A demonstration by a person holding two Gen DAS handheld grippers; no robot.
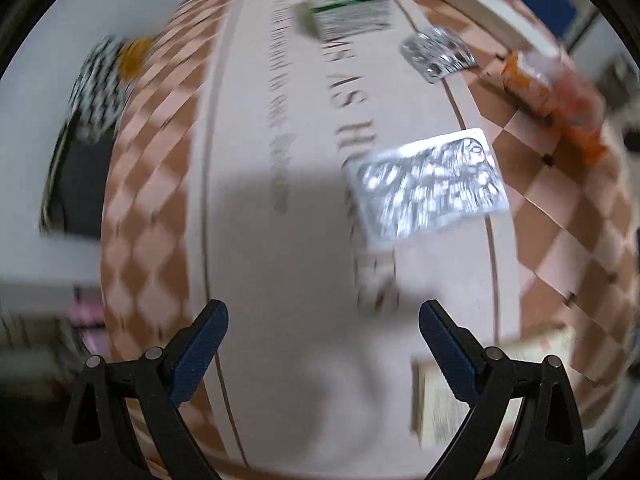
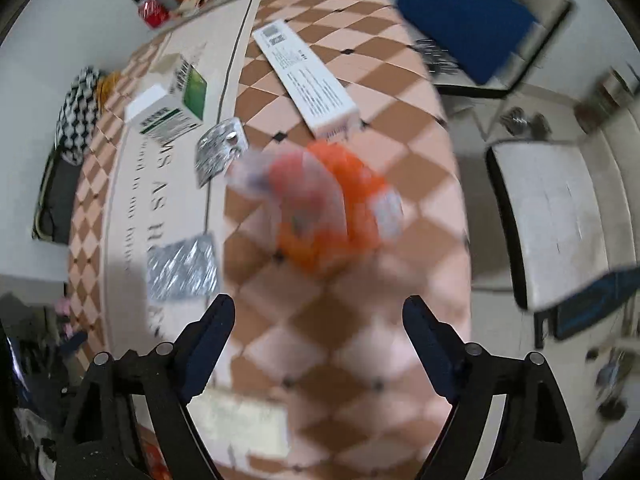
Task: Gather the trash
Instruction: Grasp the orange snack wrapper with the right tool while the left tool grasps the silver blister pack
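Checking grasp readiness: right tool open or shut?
Open. The right tool shows its fingers spread wide, nothing between them, above the orange bag.

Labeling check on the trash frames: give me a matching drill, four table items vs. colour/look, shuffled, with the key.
Items:
1. flat rectangular foil blister pack
2. crumpled plastic bag
3. long narrow carton
4. small squat cardboard box

Looks:
A. orange and translucent
B. white with a green panel
C. shiny silver
D. white with small black print

Pairs: 1-C, 2-A, 3-D, 4-B

Both grippers, left and right, are open and empty.
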